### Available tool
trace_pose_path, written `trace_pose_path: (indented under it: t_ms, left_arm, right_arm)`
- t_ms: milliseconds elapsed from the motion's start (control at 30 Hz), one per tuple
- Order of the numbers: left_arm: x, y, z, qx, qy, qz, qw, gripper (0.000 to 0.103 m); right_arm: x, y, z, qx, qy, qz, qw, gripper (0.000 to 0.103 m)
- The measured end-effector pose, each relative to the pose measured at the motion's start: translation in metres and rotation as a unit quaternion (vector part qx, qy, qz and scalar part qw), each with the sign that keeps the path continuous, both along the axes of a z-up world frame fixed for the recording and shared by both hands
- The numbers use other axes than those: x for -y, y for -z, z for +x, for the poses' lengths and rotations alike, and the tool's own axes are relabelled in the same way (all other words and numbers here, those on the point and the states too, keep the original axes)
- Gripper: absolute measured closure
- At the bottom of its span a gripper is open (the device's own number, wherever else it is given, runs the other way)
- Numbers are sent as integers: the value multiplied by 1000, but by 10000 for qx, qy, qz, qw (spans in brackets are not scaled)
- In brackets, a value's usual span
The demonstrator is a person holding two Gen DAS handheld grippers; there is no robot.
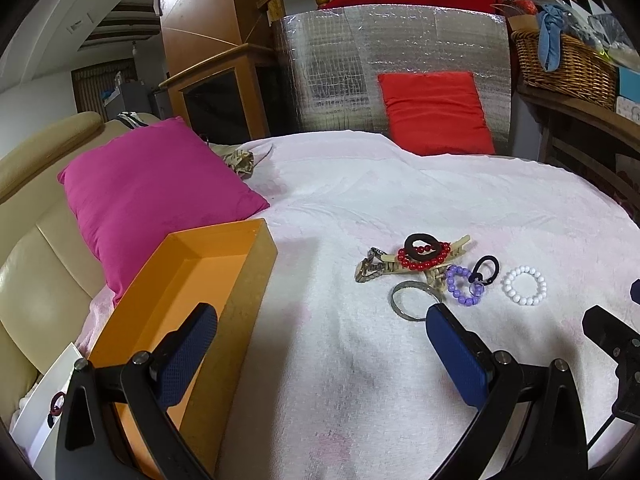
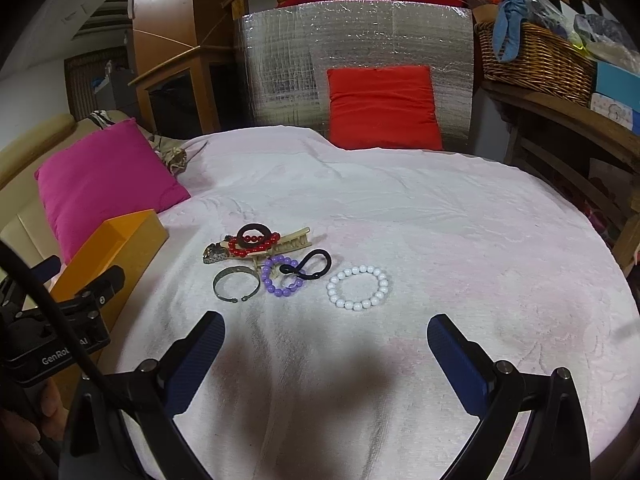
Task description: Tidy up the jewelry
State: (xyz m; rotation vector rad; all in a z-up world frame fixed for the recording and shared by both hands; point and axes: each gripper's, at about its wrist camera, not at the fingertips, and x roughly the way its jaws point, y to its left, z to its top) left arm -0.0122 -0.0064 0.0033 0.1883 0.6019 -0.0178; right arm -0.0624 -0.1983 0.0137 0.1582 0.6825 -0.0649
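A pile of jewelry lies on the white blanket (image 2: 400,220): a white bead bracelet (image 2: 357,287) (image 1: 524,290), a purple bead bracelet (image 2: 280,276) (image 1: 462,285), a black hair tie (image 2: 307,266) (image 1: 485,269), a silver bangle (image 2: 235,283) (image 1: 412,300), a red bead bracelet (image 2: 253,244) (image 1: 423,258), a metal watch (image 2: 214,255) (image 1: 369,269) and a beige hair clip (image 2: 292,242). An empty orange box (image 1: 192,300) (image 2: 116,248) stands to their left. My left gripper (image 1: 320,332) is open, one finger over the box. My right gripper (image 2: 326,340) is open, just short of the white bracelet.
A magenta pillow (image 1: 152,196) lies behind the box on a beige sofa (image 1: 28,280). A red cushion (image 2: 382,108) leans on a silver foil panel (image 2: 280,60) at the back. A wicker basket (image 2: 532,64) sits on a wooden shelf at the right. A white card (image 1: 44,400) lies beside the box.
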Motion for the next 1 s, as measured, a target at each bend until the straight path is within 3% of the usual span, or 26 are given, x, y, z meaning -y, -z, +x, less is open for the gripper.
trace_pose_path:
  t_ms: [733, 1000]
  left_arm:
    - [-3, 4, 5, -101, -25, -16, 9999, 0]
    - [-1, 11, 27, -272, -27, -33, 9996, 0]
  right_arm:
    - [2, 3, 5, -54, 76, -8, 10000, 0]
    - [28, 2, 31, 19, 319, -50, 9995, 0]
